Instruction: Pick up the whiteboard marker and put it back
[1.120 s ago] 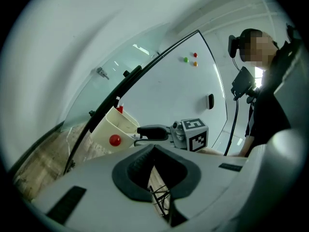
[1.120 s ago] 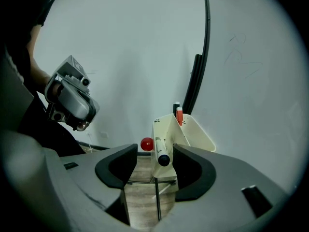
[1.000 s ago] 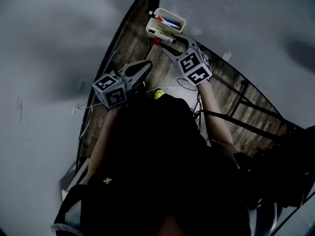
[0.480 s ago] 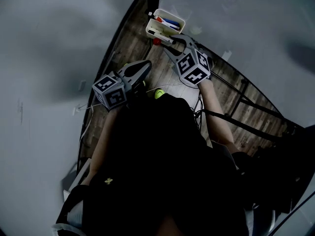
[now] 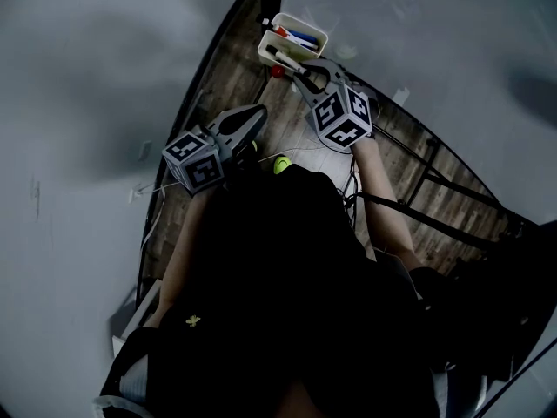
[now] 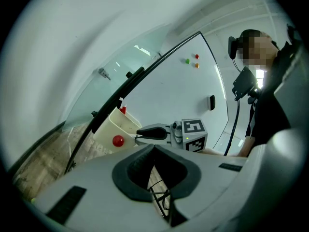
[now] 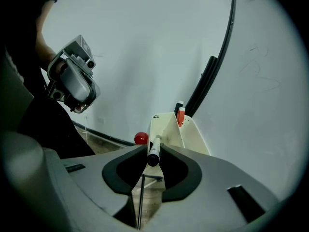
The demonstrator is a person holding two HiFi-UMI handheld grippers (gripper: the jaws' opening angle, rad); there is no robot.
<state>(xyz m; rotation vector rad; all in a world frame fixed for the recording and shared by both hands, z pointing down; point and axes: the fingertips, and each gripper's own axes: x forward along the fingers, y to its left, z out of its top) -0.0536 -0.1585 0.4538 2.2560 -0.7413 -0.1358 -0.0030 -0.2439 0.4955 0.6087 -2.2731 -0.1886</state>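
A white whiteboard marker with a black cap (image 7: 154, 152) lies between the jaws of my right gripper (image 7: 153, 148), which are closing and pinch it at the tips. It sticks out over the cream pen tray (image 7: 170, 129) fixed to the whiteboard. In the head view the right gripper (image 5: 300, 70) holds the marker (image 5: 285, 60) at the tray's (image 5: 307, 31) near rim; red and blue pens lie inside. My left gripper (image 5: 258, 113) hangs lower left, shut and empty; in its own view its tips (image 6: 154, 148) meet.
A red round magnet (image 7: 140, 138) sticks beside the tray. A green ball (image 5: 281, 166) and loose cables (image 5: 331, 151) lie on the wooden floor below. The whiteboard's black frame (image 7: 226, 42) runs up past the tray. Another person (image 6: 263, 91) stands at the right.
The right jaws have closed from wide open onto the marker and the gripper has rolled a little. The left gripper has stayed where it was.
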